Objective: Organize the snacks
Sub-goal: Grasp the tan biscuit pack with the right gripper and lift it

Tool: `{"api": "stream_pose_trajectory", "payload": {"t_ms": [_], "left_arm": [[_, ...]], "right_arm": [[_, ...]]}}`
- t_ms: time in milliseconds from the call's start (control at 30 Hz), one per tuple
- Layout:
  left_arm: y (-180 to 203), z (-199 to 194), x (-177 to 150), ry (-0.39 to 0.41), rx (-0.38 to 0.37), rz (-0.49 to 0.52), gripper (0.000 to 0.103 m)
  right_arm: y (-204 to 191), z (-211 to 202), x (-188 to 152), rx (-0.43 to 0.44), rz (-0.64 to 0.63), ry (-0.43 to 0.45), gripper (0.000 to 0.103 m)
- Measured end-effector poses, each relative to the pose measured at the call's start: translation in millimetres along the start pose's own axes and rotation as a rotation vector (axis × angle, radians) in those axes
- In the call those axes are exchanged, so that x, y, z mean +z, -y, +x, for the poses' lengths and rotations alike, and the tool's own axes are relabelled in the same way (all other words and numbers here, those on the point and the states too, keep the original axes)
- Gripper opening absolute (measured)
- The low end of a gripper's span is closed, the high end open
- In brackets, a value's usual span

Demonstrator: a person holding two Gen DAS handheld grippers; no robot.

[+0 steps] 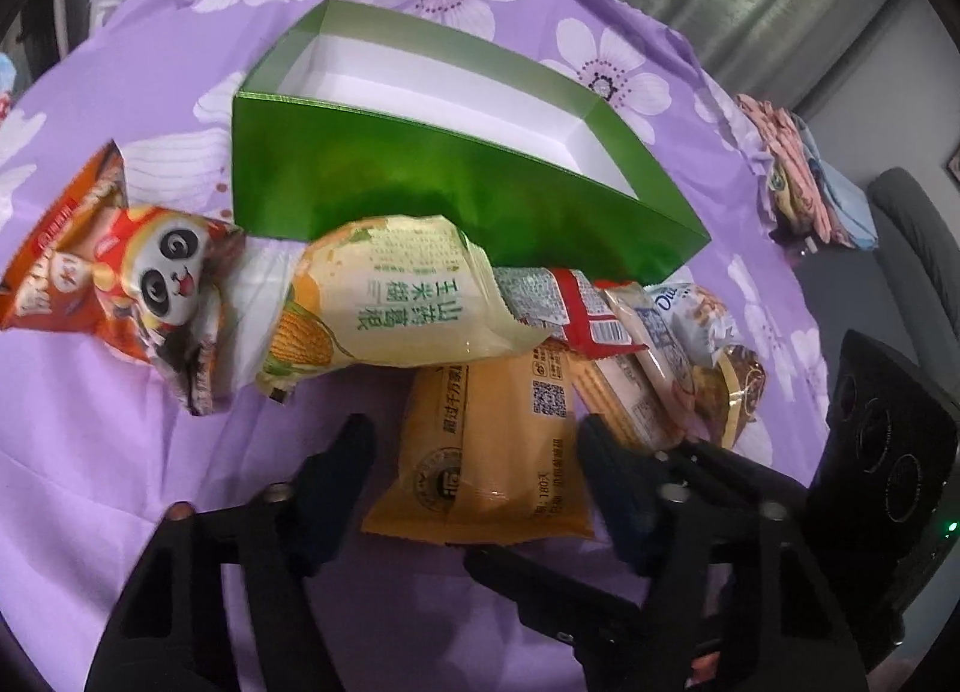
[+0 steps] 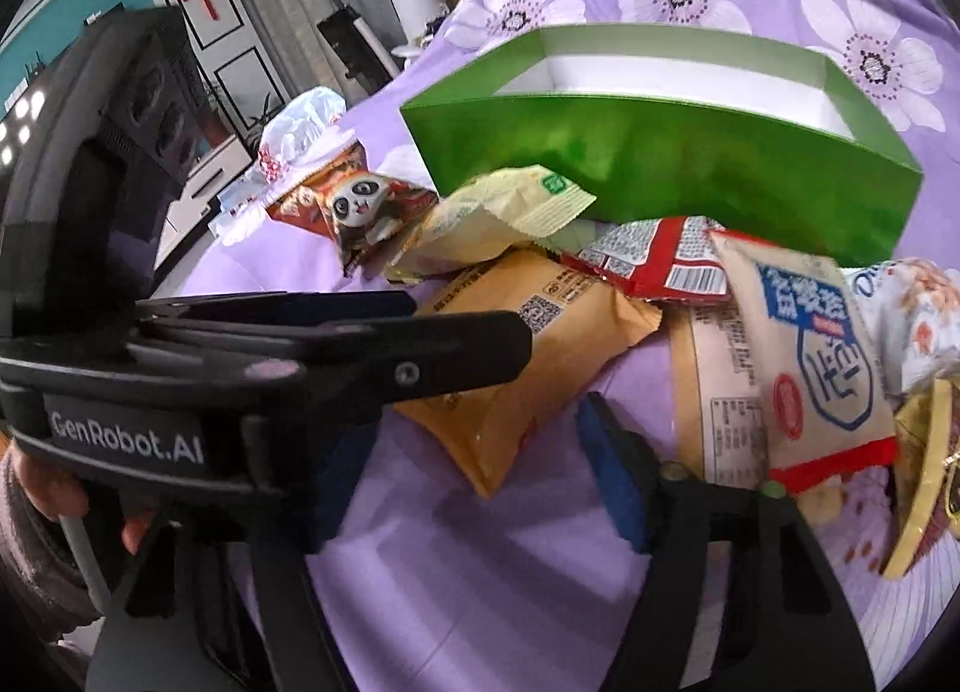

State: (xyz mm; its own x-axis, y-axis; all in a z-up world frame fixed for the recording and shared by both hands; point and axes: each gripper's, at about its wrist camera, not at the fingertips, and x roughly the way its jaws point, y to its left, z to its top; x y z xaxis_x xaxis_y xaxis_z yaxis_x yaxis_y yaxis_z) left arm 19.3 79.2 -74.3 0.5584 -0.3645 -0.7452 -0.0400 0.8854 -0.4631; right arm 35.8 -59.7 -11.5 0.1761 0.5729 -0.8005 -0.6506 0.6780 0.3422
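Note:
An open green box (image 1: 456, 194) with a white inside stands on the purple flowered cloth; it also shows in the right wrist view (image 2: 690, 158). Snack packets lie in a row in front of it: an orange panda packet (image 1: 120, 278), a pale yellow corn packet (image 1: 384, 296), an orange-yellow packet (image 1: 492, 452), a red packet (image 1: 591, 302) and a beige and blue packet (image 2: 822, 356). My left gripper (image 1: 474, 440) is open, its fingers either side of the orange-yellow packet (image 2: 540, 356). My right gripper (image 2: 474, 452) is open and empty just before that packet.
A white and blue packet (image 1: 702, 314) and a gold-wrapped packet (image 1: 738, 392) lie at the right end of the row. Folded clothes (image 1: 804, 176) sit past the cloth's right edge. A plastic bag (image 2: 300, 128) lies at the far left.

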Motion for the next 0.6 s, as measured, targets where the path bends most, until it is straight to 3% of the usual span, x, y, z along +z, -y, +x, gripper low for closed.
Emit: {"api": "stream_pose_trajectory", "payload": {"t_ms": [167,300,600], "left_arm": [[3,-2,-3,-0.008,0.0,0.005,0.055],[11,-7,-8,-0.007,0.005,0.02,0.054],[36,-29,-35,0.003,-0.011,0.033,0.054]], "right_arm": [[-1,1,0,0.01,-0.011,-0.003,0.052],[1,-11,-6,0.02,0.006,0.018,0.046],[-10,-47,-27,0.006,-0.018,0.057,0.044]]}}
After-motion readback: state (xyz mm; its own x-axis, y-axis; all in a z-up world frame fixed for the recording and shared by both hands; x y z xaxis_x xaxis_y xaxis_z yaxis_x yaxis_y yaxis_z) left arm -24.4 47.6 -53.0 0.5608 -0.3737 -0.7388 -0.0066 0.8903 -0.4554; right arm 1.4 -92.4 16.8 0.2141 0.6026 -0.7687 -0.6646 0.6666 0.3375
